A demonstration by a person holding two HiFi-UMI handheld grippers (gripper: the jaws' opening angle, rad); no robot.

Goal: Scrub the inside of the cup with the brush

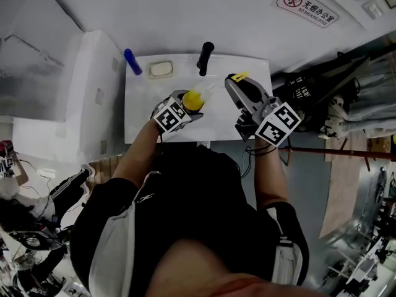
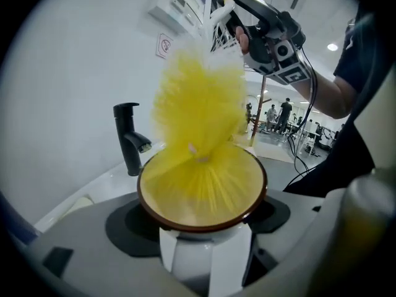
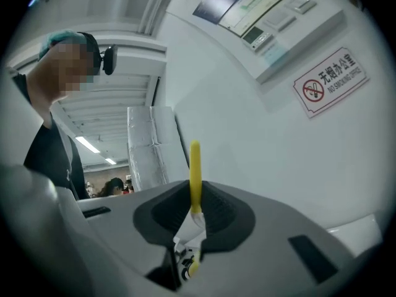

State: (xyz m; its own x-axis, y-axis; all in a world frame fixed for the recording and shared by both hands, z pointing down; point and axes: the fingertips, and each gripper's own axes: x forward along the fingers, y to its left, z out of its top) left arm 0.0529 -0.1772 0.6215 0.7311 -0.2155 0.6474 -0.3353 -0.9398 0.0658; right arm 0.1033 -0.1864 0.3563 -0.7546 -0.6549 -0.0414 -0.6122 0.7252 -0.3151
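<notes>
scrubbing looks under way: brush [image 2: 198, 104] bristles sit down inside cup [image 2: 204, 243], blurred, so likely mid-stroke. whether inside is clean yet, you can't tell from here. your left gripper [image 1: 184, 107] is clamped on cup, held over sink [image 1: 142, 125]. your right gripper [image 1: 237, 81] is clenched on brush handle, up and right of cup. left to do: finish walls and bottom, lift brush out. count: one cup, one brush, two grippers, one black tap [image 1: 205, 57], one pale soap bar [image 1: 160, 69], one blue item [image 1: 132, 61], too small to name.
</notes>
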